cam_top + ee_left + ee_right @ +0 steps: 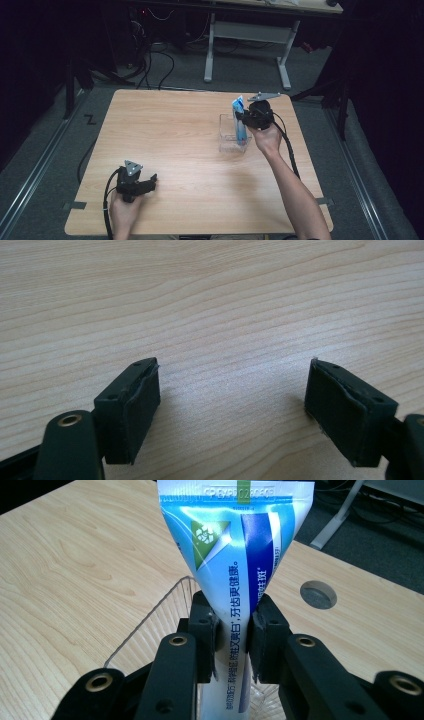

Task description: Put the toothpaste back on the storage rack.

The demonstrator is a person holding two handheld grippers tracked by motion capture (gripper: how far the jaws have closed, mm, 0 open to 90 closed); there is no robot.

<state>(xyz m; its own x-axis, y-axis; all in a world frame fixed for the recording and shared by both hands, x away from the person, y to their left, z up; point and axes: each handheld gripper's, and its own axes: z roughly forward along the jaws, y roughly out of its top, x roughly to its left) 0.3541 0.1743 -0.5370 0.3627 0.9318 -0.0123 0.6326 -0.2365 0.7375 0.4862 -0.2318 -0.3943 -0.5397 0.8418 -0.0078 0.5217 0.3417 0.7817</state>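
Right gripper (245,119) clamped on a blue and white toothpaste tube (235,575), pads pressed flat against both faces of it around mid-length. Tube upright, long axis near vertical, flat crimped end pointing up, lower end down inside a clear plastic box (227,137). Seen from above, crimped end (238,103) poking out over the box's rim, leaning slightly toward the far side of the box. Box open-topped, standing on the wooden table (175,130), right of the table's middle. Right hand (266,137) just beside the box, on its right.

Left gripper (150,181) well apart from the box, near the table's front left corner, low over bare wood. Jaws spread wide, nothing between the pads (142,407), wood grain plain in the gap.
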